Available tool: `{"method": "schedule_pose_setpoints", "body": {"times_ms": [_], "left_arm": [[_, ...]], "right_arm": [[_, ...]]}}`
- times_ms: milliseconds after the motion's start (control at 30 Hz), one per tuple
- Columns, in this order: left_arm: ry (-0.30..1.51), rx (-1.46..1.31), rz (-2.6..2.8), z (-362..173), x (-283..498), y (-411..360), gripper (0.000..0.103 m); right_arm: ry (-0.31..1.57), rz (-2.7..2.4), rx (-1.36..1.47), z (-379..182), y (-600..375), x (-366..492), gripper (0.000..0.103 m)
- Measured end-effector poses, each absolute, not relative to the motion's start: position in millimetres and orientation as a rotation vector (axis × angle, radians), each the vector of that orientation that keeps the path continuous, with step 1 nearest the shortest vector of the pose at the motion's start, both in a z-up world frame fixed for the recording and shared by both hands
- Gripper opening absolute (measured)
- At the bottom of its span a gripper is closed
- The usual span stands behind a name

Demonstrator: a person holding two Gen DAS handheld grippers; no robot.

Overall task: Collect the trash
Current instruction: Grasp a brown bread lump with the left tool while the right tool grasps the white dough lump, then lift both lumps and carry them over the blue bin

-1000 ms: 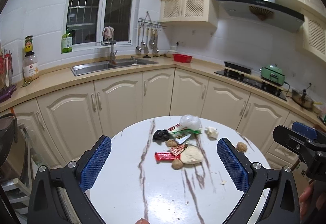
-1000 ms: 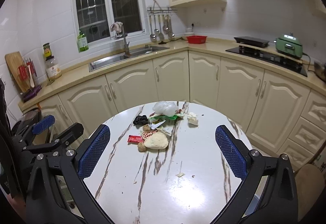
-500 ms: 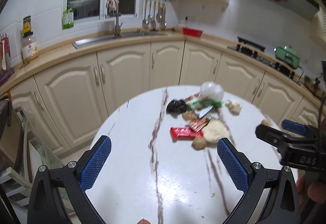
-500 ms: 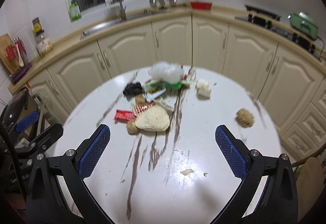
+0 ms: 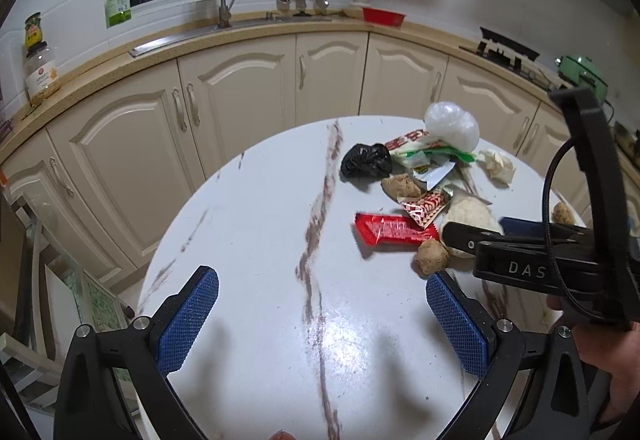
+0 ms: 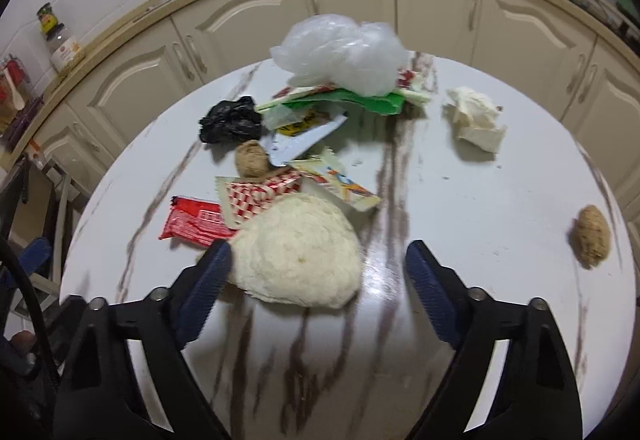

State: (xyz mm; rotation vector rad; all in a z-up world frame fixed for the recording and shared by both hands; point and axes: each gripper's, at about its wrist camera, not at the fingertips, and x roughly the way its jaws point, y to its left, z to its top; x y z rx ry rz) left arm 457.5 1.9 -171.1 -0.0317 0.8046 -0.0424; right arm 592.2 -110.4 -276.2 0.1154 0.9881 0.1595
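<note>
A pile of trash lies on the round white marble table (image 5: 248, 224): a clear plastic bag (image 6: 344, 51), a black bag (image 6: 232, 119), a green wrapper (image 6: 360, 101), a red wrapper (image 6: 192, 224), a brown ball (image 6: 250, 157) and a large cream lump (image 6: 300, 248). My right gripper (image 6: 316, 256) is low over the cream lump with its jaws closing. The lump sits between the fingers, with a gap at the right pad. My left gripper (image 5: 322, 278) stands open over bare table, left of the pile, with nothing in it.
A crumpled tissue (image 6: 476, 115) and another brown ball (image 6: 592, 236) lie apart on the table's right side. Cream kitchen cabinets (image 5: 240, 99) curve behind the table, with a sink and bottles on the counter. A hand (image 5: 608, 356) holds the right gripper's black frame.
Both grippers have dropped and moved in toward the table. The right one now straddles the cream lump and its jaws have narrowed. The left one stays wide.
</note>
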Motion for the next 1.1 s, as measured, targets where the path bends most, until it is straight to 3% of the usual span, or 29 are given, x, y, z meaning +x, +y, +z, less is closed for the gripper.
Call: {"method": "schedule_pose_setpoints", "body": {"times_ms": [67,267,633,700,833,933,1000,1100], "left_arm": [[0.815,-0.03,-0.049,-177,464,-3,0.102],[0.832,-0.011,-0.087,-187,488,-18,0.102],[0.881,0.022,-0.124,-212,531,-57,0.101],[0.894,0.025,-0.116,-218,538,-62,0.096],[0.929,0.016,-0.11,-231,550,-74,0.059],[0.911,0.021,-0.119,-233,553,-77,0.043],[0.906,0.009,-0.132,-234,552,-76,0.025],[0.903,-0.02,-0.142,-236,547,-70,0.023]], "right_arm": [[0.989,0.197,0.097,-277,-105,591,0.055],[0.963,0.238,0.124,-276,-118,580,0.042],[0.933,0.213,0.203,-267,-170,560,0.04],[0.927,0.205,0.219,-265,-179,557,0.04],[0.921,0.189,0.238,-263,-193,554,0.04],[0.912,0.182,0.251,-261,-197,550,0.04],[0.904,0.179,0.259,-260,-201,546,0.04],[0.896,0.176,0.269,-259,-205,541,0.04]]}}
